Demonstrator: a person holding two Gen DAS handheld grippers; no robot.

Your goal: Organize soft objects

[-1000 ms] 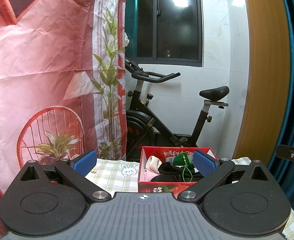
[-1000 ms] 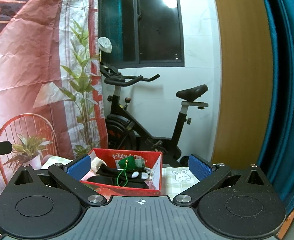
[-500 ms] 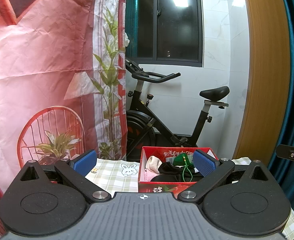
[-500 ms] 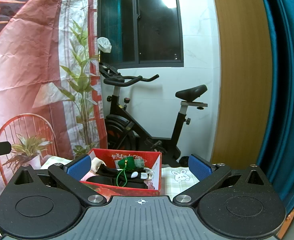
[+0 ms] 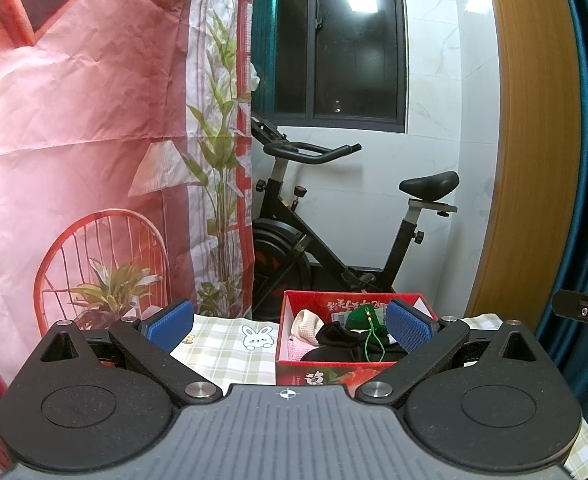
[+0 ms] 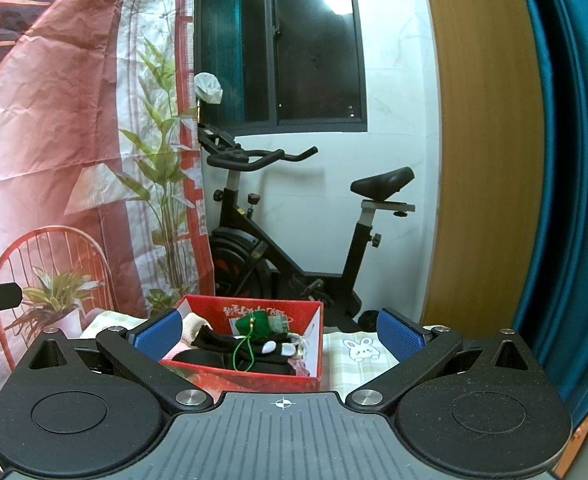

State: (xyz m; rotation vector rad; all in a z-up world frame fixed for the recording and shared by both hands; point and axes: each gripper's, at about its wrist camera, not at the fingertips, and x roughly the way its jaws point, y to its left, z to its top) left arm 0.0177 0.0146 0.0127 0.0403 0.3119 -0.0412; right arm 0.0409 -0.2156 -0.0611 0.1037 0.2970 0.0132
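A red cardboard box [image 5: 314, 374] [image 6: 253, 378] stands on a checked cloth with rabbit prints [image 5: 229, 344] [image 6: 354, 364]. Inside lie soft items: a green pouch with a cord [image 5: 364, 318] [image 6: 251, 326], black fabric [image 5: 334, 334] [image 6: 213, 338], and a cream and pink piece [image 5: 306, 322] [image 6: 191, 324]. My left gripper [image 5: 289, 326] is open, level with the box's near side, nothing between its blue pads. My right gripper [image 6: 279, 334] is open too, held just short of the box and empty.
A black exercise bike [image 5: 334, 240] [image 6: 294, 232] stands behind the table by a dark window. A red printed backdrop [image 5: 73, 140] hangs at the left, a wooden panel [image 6: 474, 140] and teal curtain [image 6: 566, 160] at the right. Part of the other gripper [image 5: 586, 312] shows at the right edge.
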